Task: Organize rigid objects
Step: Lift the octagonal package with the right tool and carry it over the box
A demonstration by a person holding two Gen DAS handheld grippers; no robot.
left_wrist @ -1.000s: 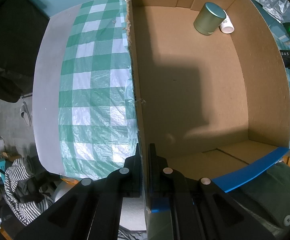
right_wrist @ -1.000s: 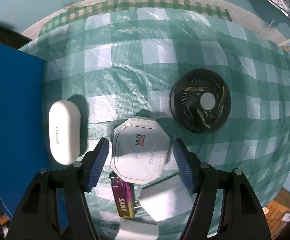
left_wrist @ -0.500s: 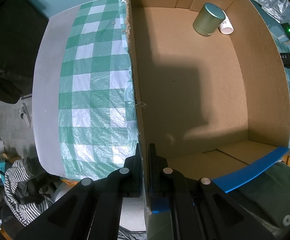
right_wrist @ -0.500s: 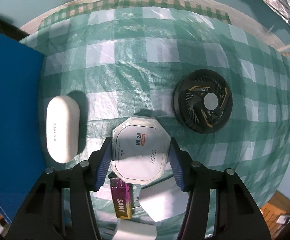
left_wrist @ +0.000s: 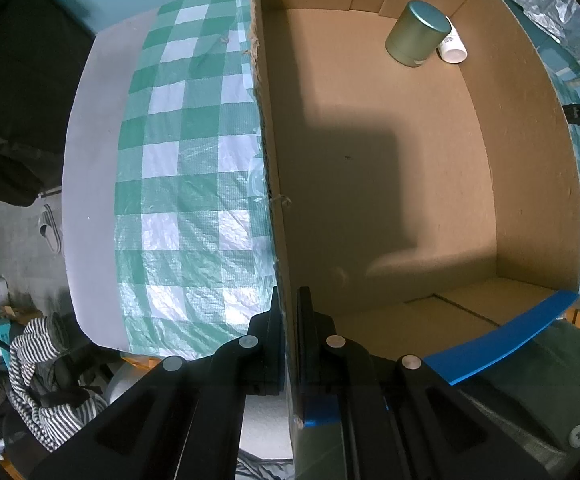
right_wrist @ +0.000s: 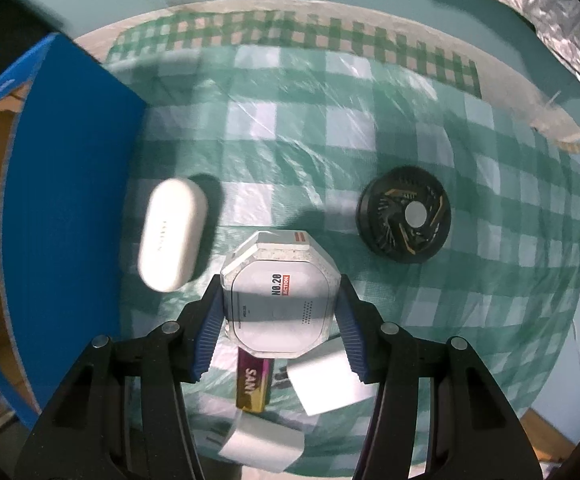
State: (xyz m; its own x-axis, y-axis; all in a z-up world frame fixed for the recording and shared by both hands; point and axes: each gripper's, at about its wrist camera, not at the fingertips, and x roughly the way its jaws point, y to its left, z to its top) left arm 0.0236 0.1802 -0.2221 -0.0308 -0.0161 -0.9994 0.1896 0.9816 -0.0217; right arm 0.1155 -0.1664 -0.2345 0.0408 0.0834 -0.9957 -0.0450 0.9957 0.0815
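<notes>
Octagonal case gripped and lifted

The right gripper (right_wrist: 279, 312), wide a second ago, now clamps the white octagonal case (right_wrist: 279, 300) above the checkered tablecloth (right_wrist: 330, 120); the left gripper (left_wrist: 287, 344) stays pinched on the cardboard box (left_wrist: 370, 200) wall.

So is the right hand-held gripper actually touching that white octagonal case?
Touching. The right wrist view shows the right hand-held gripper with both blue pads pressed against opposite sides of the white octagonal case, no gap showing on either side.
</notes>
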